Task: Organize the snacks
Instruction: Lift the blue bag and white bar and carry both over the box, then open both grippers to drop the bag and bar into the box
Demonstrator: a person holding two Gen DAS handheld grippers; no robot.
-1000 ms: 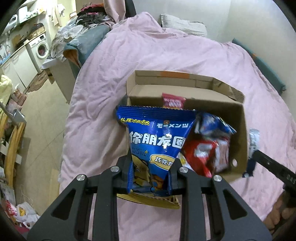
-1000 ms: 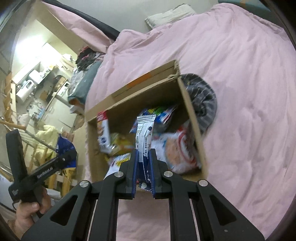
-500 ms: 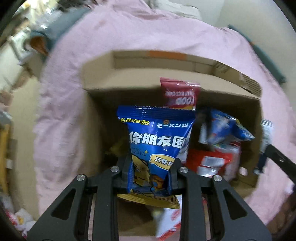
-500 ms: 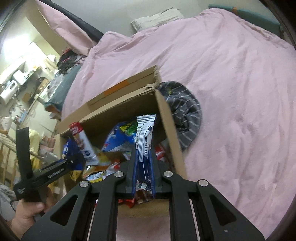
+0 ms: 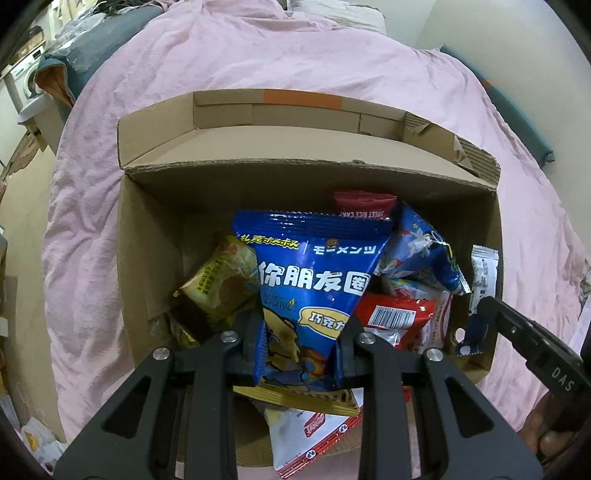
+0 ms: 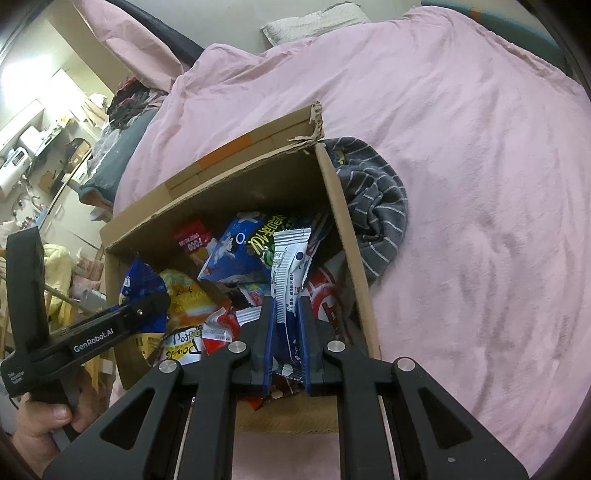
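Note:
An open cardboard box (image 5: pixel 155 229) (image 6: pixel 343 236) sits on a pink bedspread, holding several snack packets. My left gripper (image 5: pixel 301 343) is shut on a big blue snack bag (image 5: pixel 314 280) that hangs over the box's inside, above a yellow packet (image 5: pixel 218 284) and a red one (image 5: pixel 399 321). My right gripper (image 6: pixel 286 332) is shut on a narrow white and blue packet (image 6: pixel 288 266), held over the right half of the box. In the right wrist view the left gripper (image 6: pixel 147 306) shows at the left, with the blue bag (image 6: pixel 138 291) inside the box. The right gripper's white packet (image 5: pixel 484 273) shows at the box's right wall.
The pink bedspread (image 6: pixel 480 184) spreads all round the box. A grey striped cloth (image 6: pixel 376 206) lies against the box's right wall. A pillow (image 6: pixel 314 22) lies at the bed's head. Left of the bed are piled clothes (image 6: pixel 129 96), a washing machine (image 5: pixel 22 81) and floor clutter.
Both grippers have come down and closer to the box with their packets. The blue bag was in front of the box's near wall and now hangs inside it.

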